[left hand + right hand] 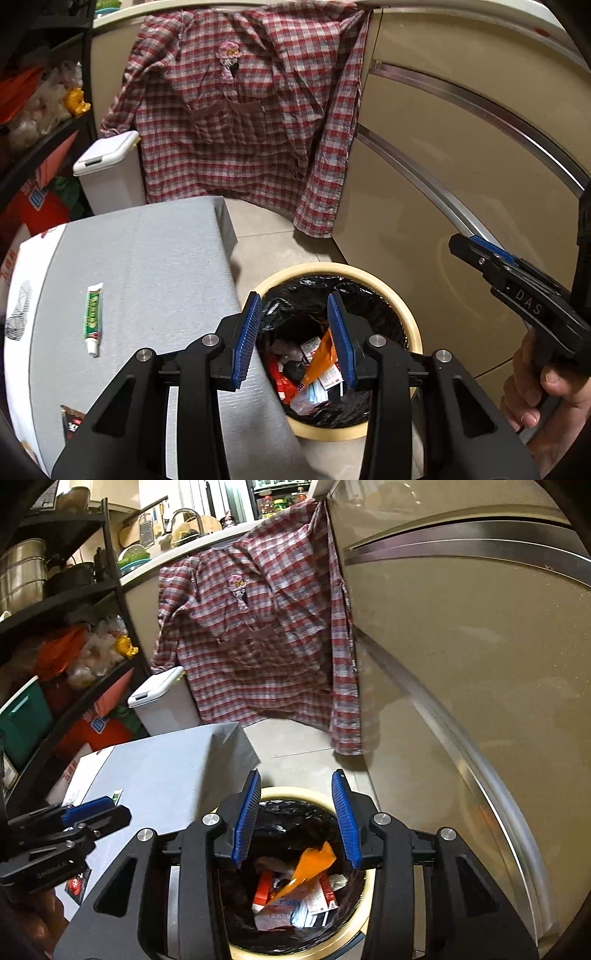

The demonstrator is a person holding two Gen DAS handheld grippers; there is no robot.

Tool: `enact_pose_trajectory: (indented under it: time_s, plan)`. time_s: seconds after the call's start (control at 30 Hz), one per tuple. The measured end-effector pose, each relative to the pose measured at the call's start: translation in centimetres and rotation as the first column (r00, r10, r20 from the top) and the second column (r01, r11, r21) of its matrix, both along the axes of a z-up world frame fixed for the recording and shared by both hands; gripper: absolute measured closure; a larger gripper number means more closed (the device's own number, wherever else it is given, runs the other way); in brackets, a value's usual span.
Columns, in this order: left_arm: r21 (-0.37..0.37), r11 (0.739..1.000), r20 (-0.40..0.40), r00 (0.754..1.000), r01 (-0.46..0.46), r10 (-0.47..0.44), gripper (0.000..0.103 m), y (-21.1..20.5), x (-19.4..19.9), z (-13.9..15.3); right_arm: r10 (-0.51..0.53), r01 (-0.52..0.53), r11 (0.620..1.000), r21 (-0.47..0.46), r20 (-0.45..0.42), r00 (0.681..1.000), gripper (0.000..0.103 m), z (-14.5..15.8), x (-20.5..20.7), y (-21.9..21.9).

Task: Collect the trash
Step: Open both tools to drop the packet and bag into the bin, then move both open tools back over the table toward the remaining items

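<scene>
Left hand-held gripper (293, 339) spread above trash bin (402, 306), toothpaste tube (93, 319) beside

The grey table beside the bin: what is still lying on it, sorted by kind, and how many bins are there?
Toothpaste tubes: 1, the green and white toothpaste tube on the grey table.
Dark wrappers: 1, the red and black wrapper at the near edge.
Bins: 2, the round trash bin with a black liner, and the white lidded bin behind.
Total: 4.
</scene>
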State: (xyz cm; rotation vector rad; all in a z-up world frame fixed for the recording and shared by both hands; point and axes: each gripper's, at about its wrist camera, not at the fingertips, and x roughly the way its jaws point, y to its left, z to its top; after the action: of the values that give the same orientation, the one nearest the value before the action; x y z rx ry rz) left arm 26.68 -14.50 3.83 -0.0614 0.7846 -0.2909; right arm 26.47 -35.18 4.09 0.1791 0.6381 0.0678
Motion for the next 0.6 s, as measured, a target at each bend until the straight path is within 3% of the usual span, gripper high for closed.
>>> enact_pose_trajectory:
  time_s: [0.3,0.6]
  plan:
    - [0.023,0.998,0.052,0.997,-0.054,0.053,0.066,5.9,-3.1,2.4,0.06,-0.06,0.998,-0.01,0.003,0.998,0.062,0.4,-1.5,2.5]
    - [0.084,0.987,0.101,0.987,-0.135,0.126,0.066,16.1,-7.0,4.7,0.147,-0.146,0.989,-0.023,0.045,0.988,0.062,1.4,-3.5,7.0]
